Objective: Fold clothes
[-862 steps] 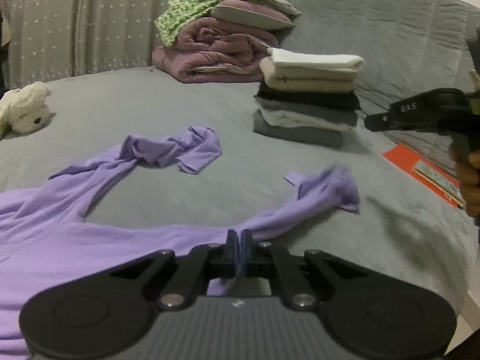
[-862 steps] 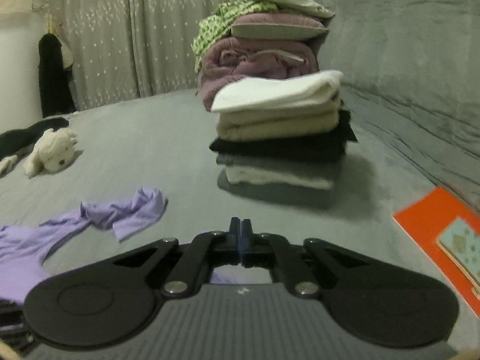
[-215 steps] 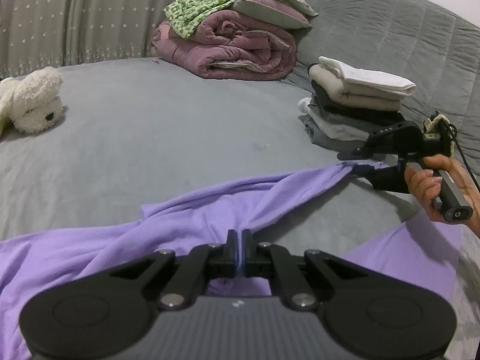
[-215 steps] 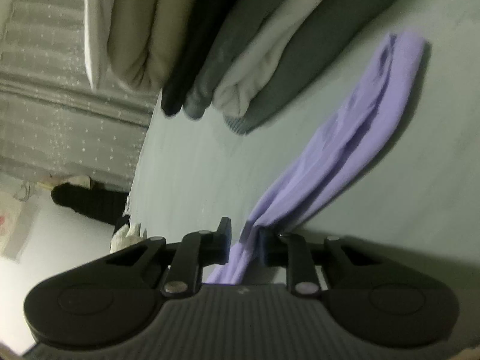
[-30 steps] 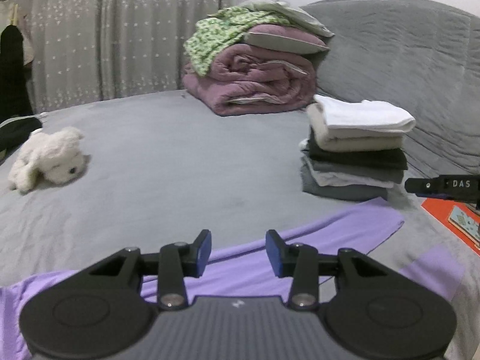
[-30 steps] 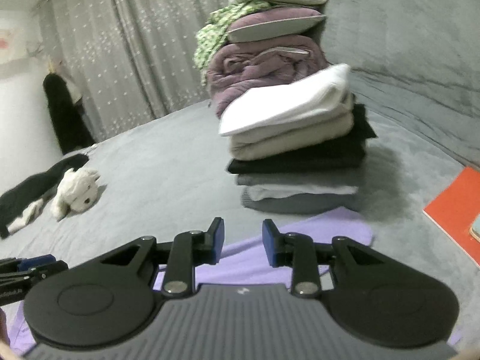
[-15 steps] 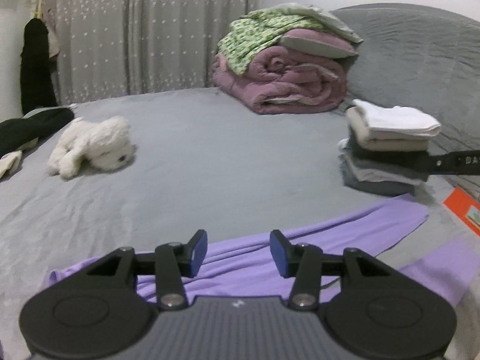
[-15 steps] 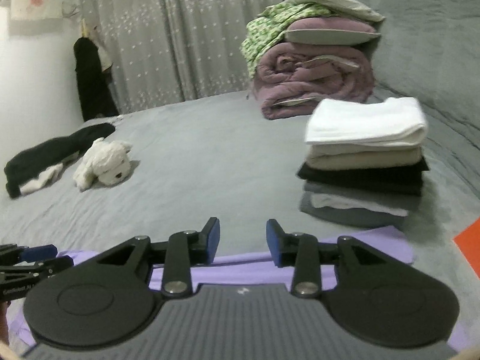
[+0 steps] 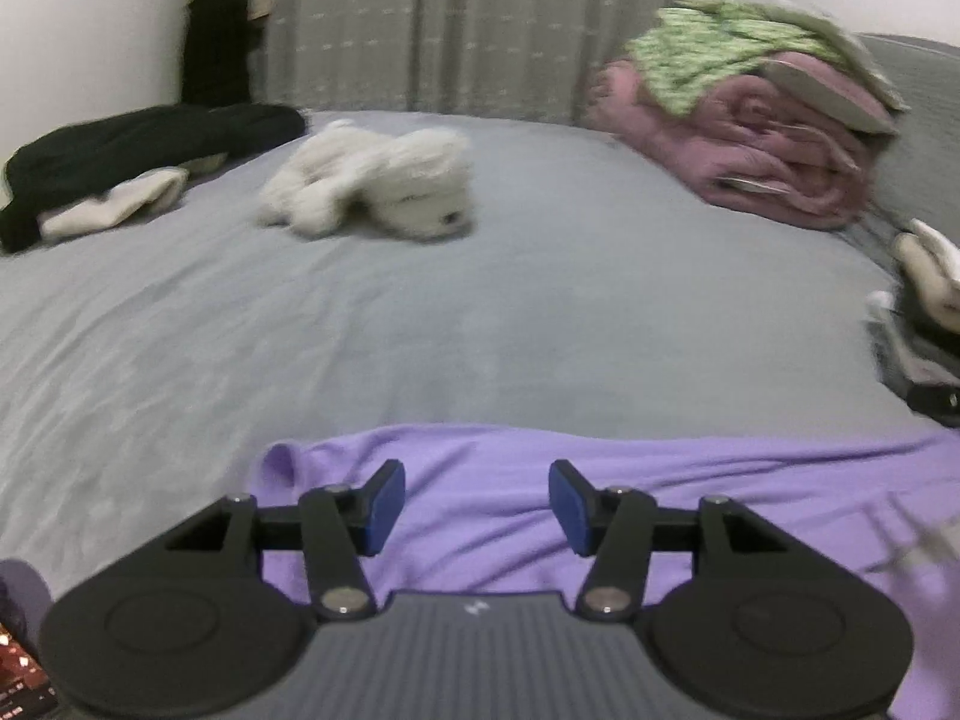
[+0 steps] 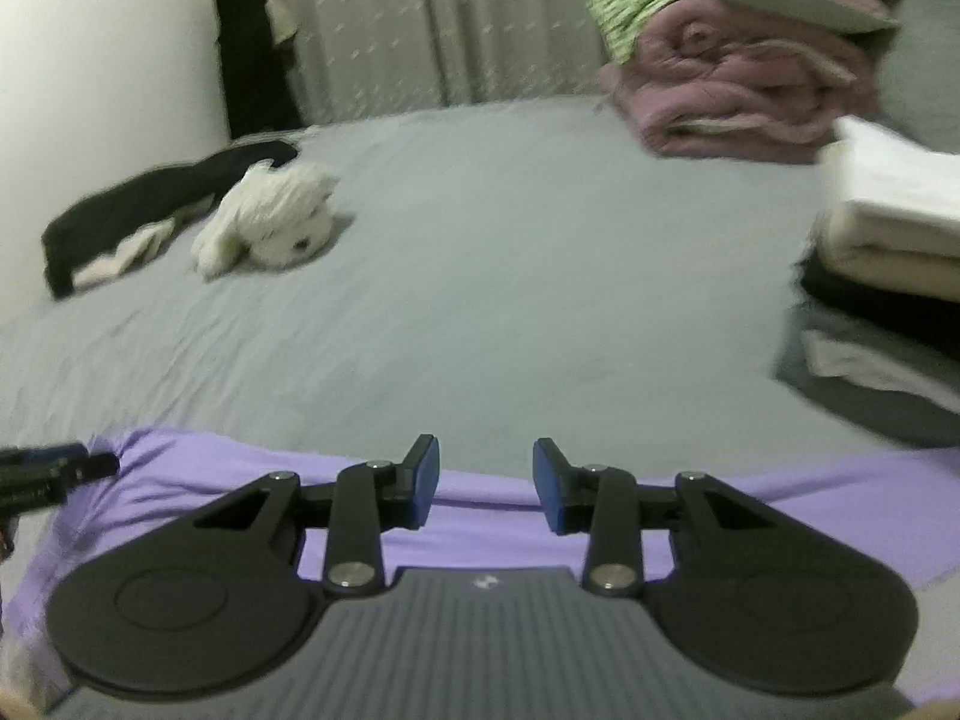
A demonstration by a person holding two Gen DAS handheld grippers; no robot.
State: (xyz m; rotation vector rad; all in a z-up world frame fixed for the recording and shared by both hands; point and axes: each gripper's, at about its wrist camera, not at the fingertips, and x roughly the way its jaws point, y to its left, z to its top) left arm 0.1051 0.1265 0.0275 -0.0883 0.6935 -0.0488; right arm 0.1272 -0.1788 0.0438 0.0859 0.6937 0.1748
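Purple garment [image 9: 630,480] lies flat on the grey bed [image 9: 420,330], a long band directly under and just ahead of both tongs, its long axis running left to right across them and its rounded end beyond the left gripper's [image 9: 474,501] left finger. Both the left gripper and the right gripper [image 10: 485,483] hang spread wide, gripping nothing, probably so the cloth rests smooth. A stack of folded clothes [image 10: 888,276] sits off to their right.

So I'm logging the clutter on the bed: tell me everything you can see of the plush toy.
The plush toy is a small white, shaggy stuffed animal, seemingly a dog, with dark eyes and nose. It lies flat on the grey bed, head toward the cameras' right. Dark clothes lie just behind it; whether they touch is unclear. Nothing else is near it.
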